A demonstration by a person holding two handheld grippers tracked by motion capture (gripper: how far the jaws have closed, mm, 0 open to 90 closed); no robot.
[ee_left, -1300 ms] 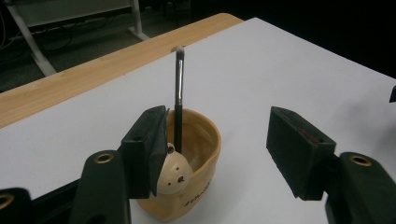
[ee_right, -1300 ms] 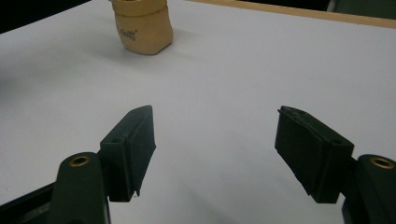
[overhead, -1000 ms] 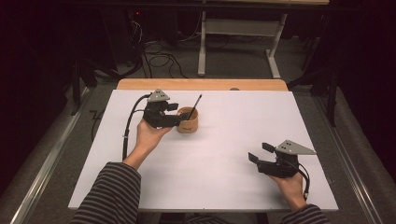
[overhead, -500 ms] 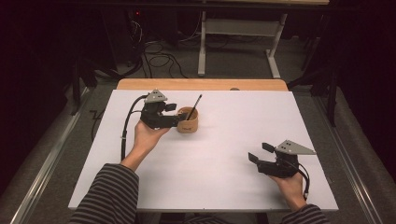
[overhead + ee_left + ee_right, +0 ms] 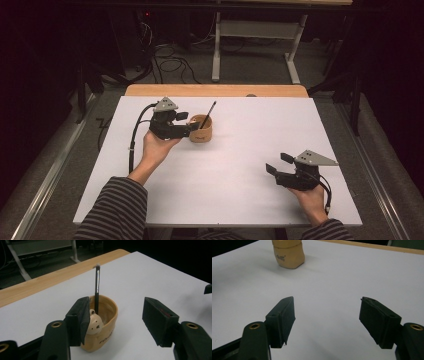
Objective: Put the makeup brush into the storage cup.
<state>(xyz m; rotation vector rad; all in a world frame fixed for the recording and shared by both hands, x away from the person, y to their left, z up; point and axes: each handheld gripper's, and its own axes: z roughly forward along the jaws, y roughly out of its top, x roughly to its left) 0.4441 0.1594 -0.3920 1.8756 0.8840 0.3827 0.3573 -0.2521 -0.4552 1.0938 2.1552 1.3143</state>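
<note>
Hardly anything differs from a second ago: both of your hands sit where they were, and the cup with its brush has not shifted. Nearest you, the right hand-held gripper (image 5: 276,164) rests low on the white worktop (image 5: 240,200), its jaws released and wide with nothing between them, well apart from the cup. Farther out, your left hand-held gripper (image 5: 192,121) is up against the tan cup (image 5: 201,134). In the left gripper view its jaws stay spread: one jaw overlaps the cup's near rim, whether touching I cannot tell, and the other stands clear beside it, so the cup (image 5: 100,325) is not clamped. A dark brush (image 5: 97,290) stands in the cup, leaning slightly, and a small bear figure (image 5: 94,323) peeps over the rim. To my eye the grasp is lined up but not made; you likely need to shift so both jaws bracket the wall before closing.
</note>
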